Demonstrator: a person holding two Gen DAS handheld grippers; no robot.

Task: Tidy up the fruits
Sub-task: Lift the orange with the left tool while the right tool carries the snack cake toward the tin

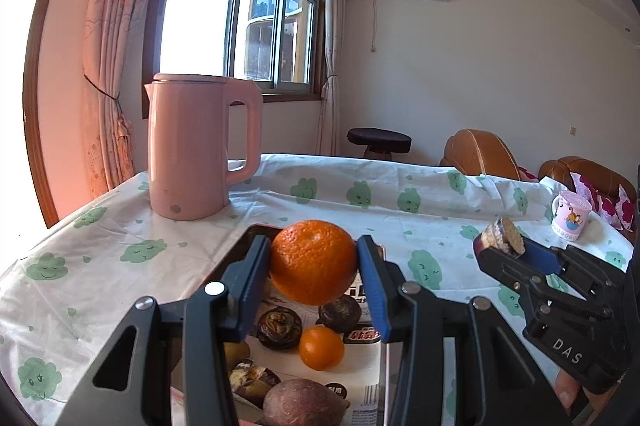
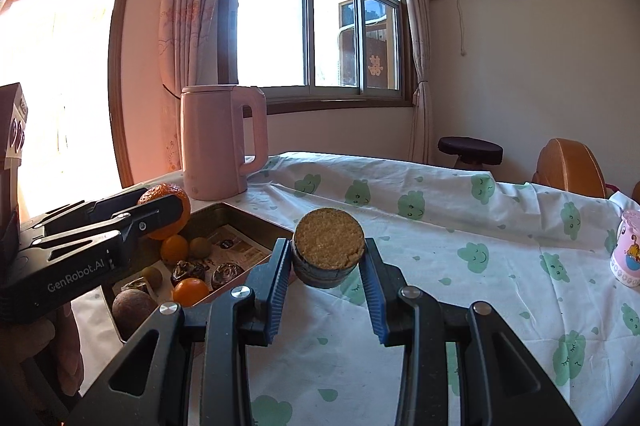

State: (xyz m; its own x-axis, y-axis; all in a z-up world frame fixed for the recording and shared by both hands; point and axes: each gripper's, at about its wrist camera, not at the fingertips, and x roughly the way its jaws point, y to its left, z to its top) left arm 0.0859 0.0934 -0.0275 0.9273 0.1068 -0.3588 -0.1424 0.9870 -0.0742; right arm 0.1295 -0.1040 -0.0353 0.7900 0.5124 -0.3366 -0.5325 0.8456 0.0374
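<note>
Above the tray (image 1: 256, 230), at the bench's near-left quarter: left tool (image 1: 314, 262), closed on a large orange (image 1: 314, 262), pads bearing on its two flanks, fruit clear of the tray's contents. At 3 o'clock of it in the left wrist view: right tool (image 2: 328, 258), closed on a cut round piece (image 2: 328, 246), tan grainy face toward the camera, dark rind at the sides; kind of fruit cannot be told. It hangs over the cloud-print cloth (image 2: 440, 246), just beside the tray's right rim.

In the tray, on printed paper: two small oranges (image 1: 321, 347), dark wrinkled fruits (image 1: 279, 327), a brown round fruit (image 1: 304, 404), small greenish ones.

At 11 o'clock, well apart: pink kettle (image 1: 192, 146). At 3 o'clock, far edge: pink mug (image 1: 570, 216).

Handling, as a judgement: both items appear to be in carriage toward their sorted places. Keep the orange gripped across its widest girth; it is smooth and may roll out. Carry the cut piece level. Keep the two tools apart. Lower onto bare surface, then release.
</note>
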